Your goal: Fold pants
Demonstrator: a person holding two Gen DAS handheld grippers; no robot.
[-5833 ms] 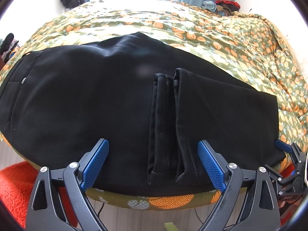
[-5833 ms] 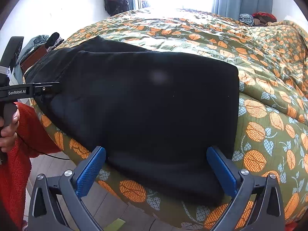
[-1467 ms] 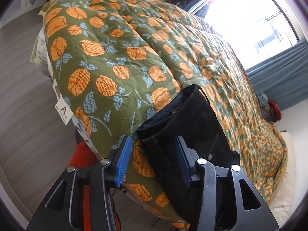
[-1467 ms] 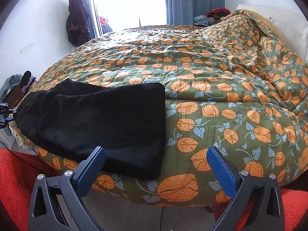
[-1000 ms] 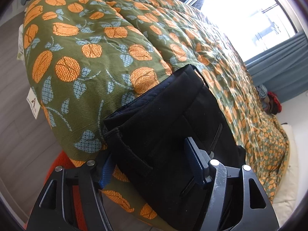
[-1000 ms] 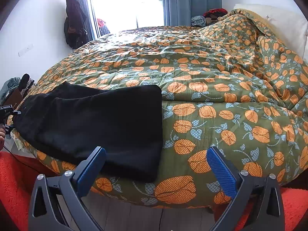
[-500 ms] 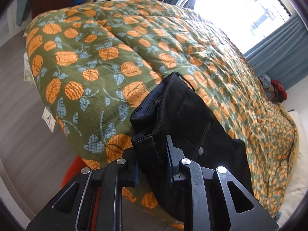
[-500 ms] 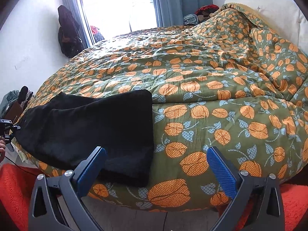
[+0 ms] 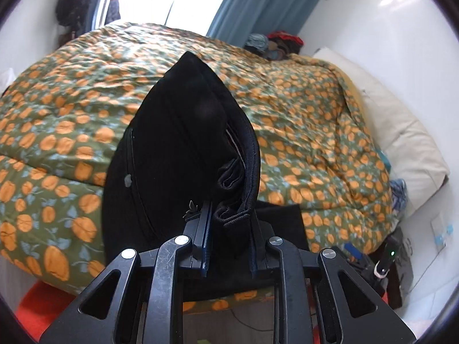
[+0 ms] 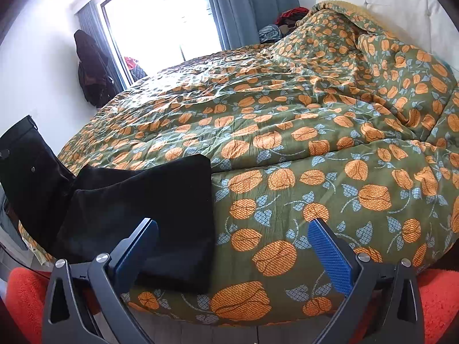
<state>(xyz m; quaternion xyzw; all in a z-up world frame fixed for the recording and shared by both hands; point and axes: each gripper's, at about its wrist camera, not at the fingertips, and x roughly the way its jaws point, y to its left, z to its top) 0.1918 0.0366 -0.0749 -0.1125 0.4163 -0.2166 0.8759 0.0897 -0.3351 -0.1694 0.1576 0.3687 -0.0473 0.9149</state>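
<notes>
The left wrist camera sits just behind the left gripper [image 9: 229, 226], very near the lifted black pants [image 9: 178, 154], and faces across the bed [image 9: 315, 120] toward the curtain [image 9: 258, 5] and far wall. The right wrist camera sits low at the bed edge behind the right gripper [image 10: 232, 246], facing the window [image 10: 160, 23]. Both views share the bed, the pants and the curtain.

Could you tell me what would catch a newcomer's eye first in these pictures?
The black pants stand out: the left claw is shut on their waistband end, raised above the bed's near edge. Around them spreads the green quilt with orange flowers. The right claw hangs open over the folded end.
</notes>
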